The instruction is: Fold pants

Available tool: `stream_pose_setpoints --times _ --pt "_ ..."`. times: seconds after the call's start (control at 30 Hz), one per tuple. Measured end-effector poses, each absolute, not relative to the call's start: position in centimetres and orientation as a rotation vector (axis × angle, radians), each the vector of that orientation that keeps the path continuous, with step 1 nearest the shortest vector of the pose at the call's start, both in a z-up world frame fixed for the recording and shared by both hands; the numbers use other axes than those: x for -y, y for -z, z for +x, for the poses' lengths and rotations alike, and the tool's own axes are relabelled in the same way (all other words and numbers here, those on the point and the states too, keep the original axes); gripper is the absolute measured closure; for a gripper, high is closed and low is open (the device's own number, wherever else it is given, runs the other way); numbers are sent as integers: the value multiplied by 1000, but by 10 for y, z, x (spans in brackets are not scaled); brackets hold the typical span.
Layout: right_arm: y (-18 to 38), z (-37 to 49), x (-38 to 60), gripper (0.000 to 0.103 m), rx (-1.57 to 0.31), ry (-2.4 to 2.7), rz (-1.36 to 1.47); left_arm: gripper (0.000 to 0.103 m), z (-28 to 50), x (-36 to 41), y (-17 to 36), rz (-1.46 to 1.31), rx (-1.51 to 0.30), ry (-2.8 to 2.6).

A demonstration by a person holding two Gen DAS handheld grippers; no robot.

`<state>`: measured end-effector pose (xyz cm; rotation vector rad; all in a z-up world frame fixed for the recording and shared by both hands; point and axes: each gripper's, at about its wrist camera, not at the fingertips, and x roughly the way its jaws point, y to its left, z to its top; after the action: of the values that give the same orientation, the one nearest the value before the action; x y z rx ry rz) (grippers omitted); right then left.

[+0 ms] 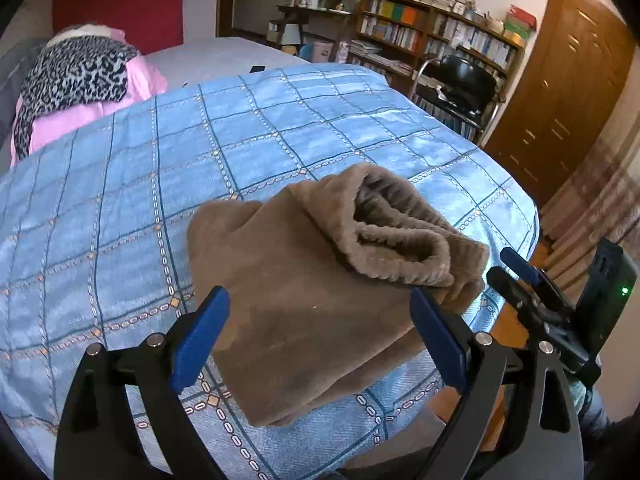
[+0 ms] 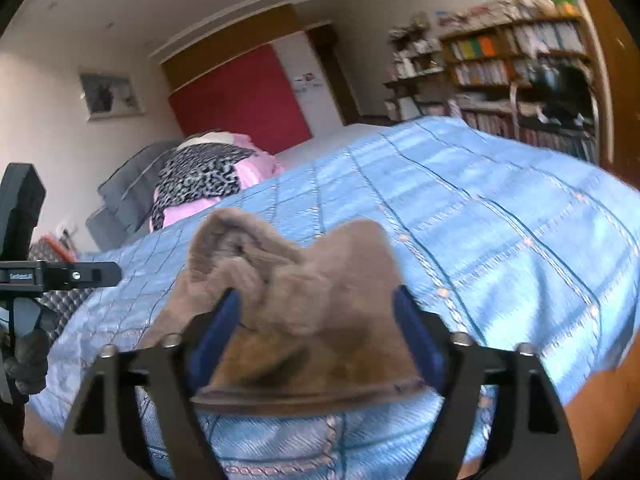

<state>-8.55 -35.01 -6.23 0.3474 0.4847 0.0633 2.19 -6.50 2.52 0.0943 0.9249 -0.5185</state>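
Blue-padded jaws of the left gripper (image 1: 320,336) stand spread wide, one finger on each side of the near end of the pants (image 1: 320,280), with nothing pinched between them. Those pants lie as a thick brown bundle on the blue checked bedspread (image 1: 120,200), close to the bed's near corner, the ribbed waistband (image 1: 396,240) bunched open at the far right end. From the right wrist view, the right gripper (image 2: 316,324) also has its jaws spread, the fabric heaped up between and above the fingers; blur makes it hard to say whether either pad touches the cloth, but nothing looks clamped. The cloth appears plush and fleecy, so I judge it soft, limp and fairly light, with enough bulk that stacked layers will spring back rather than crease flat. It should not slip much against the pads, though a shallow pinch may catch only the top layer and let the rest sag. The firmest holds look to be the elastic waistband and the folded edge nearest the left gripper, taken deep enough to gather every layer. A pink and leopard-print heap (image 1: 80,80) lies well apart at the bed's far side.
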Motion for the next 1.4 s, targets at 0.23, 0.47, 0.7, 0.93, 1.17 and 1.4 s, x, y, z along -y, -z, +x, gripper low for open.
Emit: stream_pose_setpoints --times 0.23,0.47,0.7,0.93,1.17,1.4 --pt "66 -51 305 12 -536 -74 155 11 26 58 -5 72 -934 514" --pt "68 -26 309 52 -590 -20 242 11 38 49 19 44 -954 460" --pt "56 -47 351 70 -562 15 475 11 49 49 41 30 -976 443" --pt "86 -82 386 49 -607 242 525 11 53 54 69 59 -1032 431" --pt "62 -80 383 48 -542 140 484 11 46 54 69 56 -1021 432" --pt "76 -55 363 69 -627 48 509 11 33 57 67 88 -1010 444"
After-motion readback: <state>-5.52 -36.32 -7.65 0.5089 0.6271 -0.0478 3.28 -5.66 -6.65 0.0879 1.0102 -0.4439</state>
